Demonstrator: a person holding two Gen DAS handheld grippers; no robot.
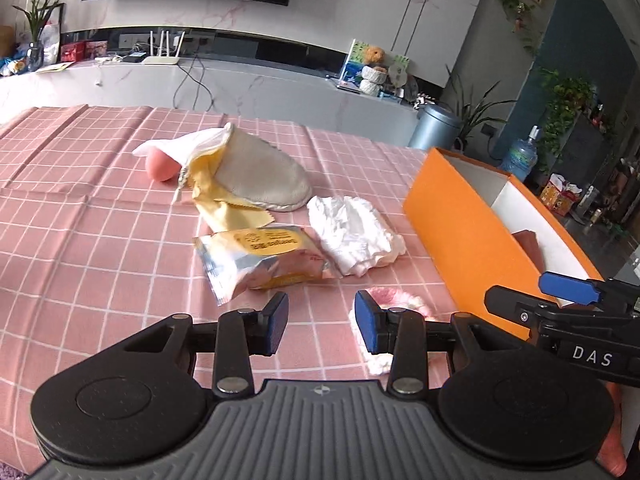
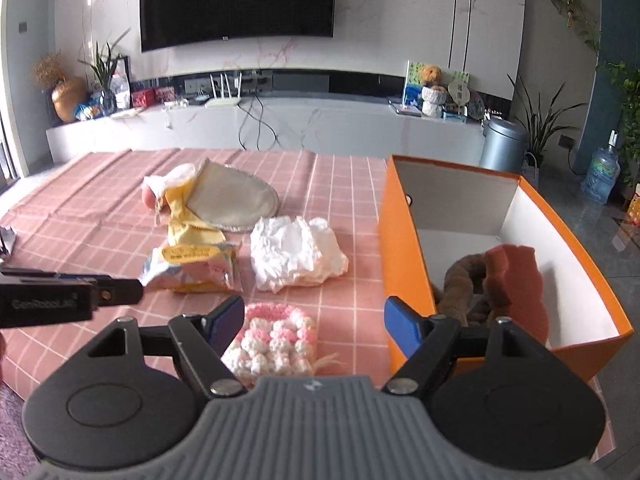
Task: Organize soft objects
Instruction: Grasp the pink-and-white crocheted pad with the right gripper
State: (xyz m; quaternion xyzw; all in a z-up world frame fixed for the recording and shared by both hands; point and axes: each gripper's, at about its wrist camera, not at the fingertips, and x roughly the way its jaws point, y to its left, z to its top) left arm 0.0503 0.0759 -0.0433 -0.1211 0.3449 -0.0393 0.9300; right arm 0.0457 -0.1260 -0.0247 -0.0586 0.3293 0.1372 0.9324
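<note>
A pink checked tablecloth is spread over the table, with a white media console and a dark television behind it. Farthest left, a pink ball is seen tucked against a beige pouch, whose long axis runs from far left toward near right, over a yellow cloth. Just in front, a snack packet is laid crosswise, and crumpled white tissue is set beside it. A pink-and-white knitted pad is laid nearest, between the fingers of the right gripper, whose jaws are spread wide and hold nothing. The left gripper is likewise held open and empty above the cloth. At the right, an orange box is placed lengthwise away from the cameras, holding a brown plush and a reddish sponge.
</note>
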